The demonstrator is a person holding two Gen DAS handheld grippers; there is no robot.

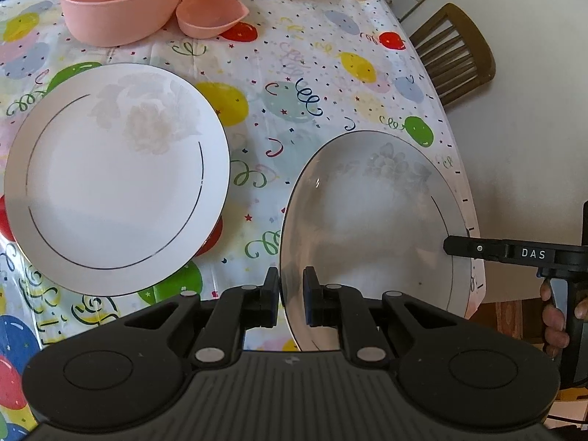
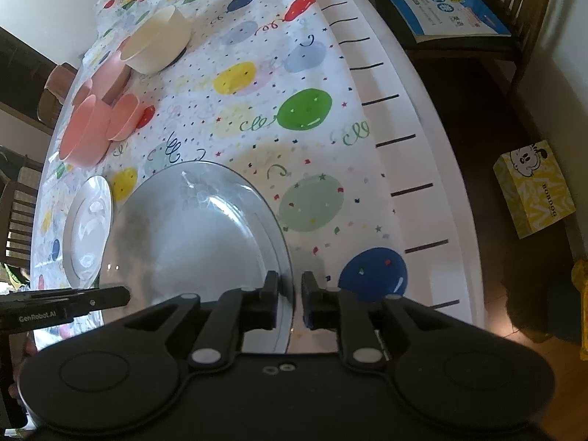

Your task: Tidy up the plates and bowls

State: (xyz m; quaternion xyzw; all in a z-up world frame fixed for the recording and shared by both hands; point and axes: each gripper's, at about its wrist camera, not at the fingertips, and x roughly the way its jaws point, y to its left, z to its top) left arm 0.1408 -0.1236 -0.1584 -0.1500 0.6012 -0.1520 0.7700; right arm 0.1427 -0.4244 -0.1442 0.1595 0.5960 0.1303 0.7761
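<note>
While both grippers straddle one plate [image 1: 367,213], left jaws grip its rim; right jaws stand loosened.

The left tool [image 1: 290,296] grips the near plate's [image 1: 371,228] rim; a second plate [image 1: 114,180] lies beside it.

I'm working in a home dining room: a round table under a balloon-printed party tablecloth [image 1: 294,84], slatted wooden dining chairs [image 1: 455,55] around it, a yellow cartoon-printed tissue box [image 2: 533,191] nearby.
</note>
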